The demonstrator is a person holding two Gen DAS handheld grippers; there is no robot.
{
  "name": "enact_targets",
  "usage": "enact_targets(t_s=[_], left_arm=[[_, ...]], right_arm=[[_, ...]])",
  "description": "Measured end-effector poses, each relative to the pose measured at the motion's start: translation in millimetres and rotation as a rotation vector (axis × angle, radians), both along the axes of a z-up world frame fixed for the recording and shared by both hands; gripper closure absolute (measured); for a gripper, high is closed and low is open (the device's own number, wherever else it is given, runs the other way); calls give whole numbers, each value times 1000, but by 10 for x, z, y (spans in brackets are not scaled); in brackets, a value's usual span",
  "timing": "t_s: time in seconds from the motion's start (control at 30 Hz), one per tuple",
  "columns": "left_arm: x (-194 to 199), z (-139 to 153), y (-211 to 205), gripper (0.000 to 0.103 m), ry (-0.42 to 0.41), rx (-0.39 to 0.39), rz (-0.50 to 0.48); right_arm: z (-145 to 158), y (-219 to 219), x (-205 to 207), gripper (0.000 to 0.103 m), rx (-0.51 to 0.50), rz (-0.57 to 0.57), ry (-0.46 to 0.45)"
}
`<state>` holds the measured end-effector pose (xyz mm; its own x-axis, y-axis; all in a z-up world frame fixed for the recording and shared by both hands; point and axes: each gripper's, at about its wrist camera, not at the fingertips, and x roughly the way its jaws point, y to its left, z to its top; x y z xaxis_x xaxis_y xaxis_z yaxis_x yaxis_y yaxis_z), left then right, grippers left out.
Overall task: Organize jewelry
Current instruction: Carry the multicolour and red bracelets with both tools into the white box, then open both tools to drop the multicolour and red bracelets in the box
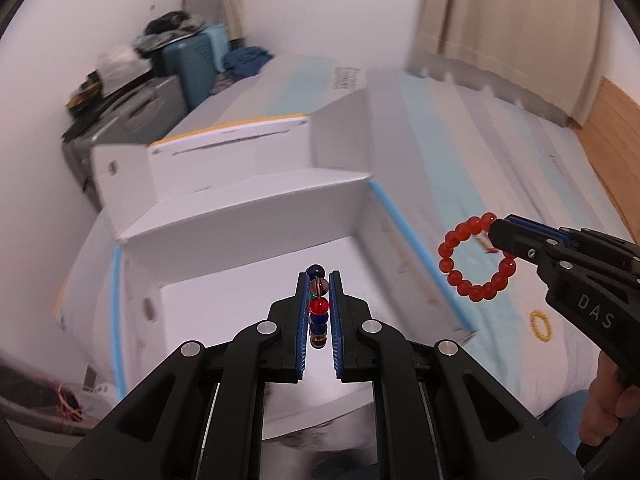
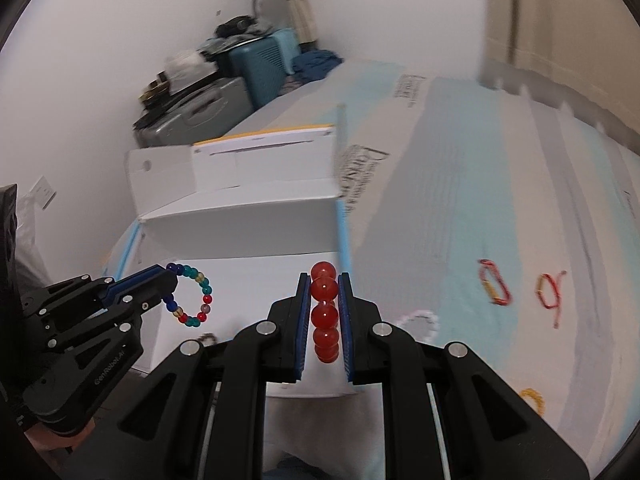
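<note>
Left tool [image 1: 319, 280] pinches multicolour glass-bead bracelet [image 2: 191, 295] above open white cardboard box [image 1: 256, 296]. Right tool [image 2: 324, 280] pinches round glossy red-bead bracelet [image 1: 476, 258] — at 3 o'clock, over striped bed [image 1: 500, 152].

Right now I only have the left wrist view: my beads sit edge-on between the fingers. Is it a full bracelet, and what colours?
Observer: Yes, a closed loop. The right wrist view shows the multicolour bracelet hanging whole from the left gripper, with blue, teal, red and yellow beads, over the white box.
Operator: Anything else on the bed to the right besides the yellow ring?
Observer: Two red and yellow string pieces lie farther right on the bed.
Operator: Anything nearer the box?
Observer: A pale bracelet, blurred, lies just right of the box, beside the right gripper, which is shut on the red bracelet.
</note>
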<state>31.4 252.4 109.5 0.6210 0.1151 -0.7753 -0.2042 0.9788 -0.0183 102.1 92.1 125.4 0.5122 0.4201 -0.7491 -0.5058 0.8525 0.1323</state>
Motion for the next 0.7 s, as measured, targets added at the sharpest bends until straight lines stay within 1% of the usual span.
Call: enact_targets(t_s=[0.17,0.37,0.7], left_arm=[[-171,-164,357,94,39,-8,76],[-292,-406,638,94,87,-22,122],[-310,-781,905,94,152,-59,169]], right_arm=[[-153,419,-90,90,-22,63,15],[-412,737,-120,90,-48,98,48],[-816,876,-39,90,-98,103,101]])
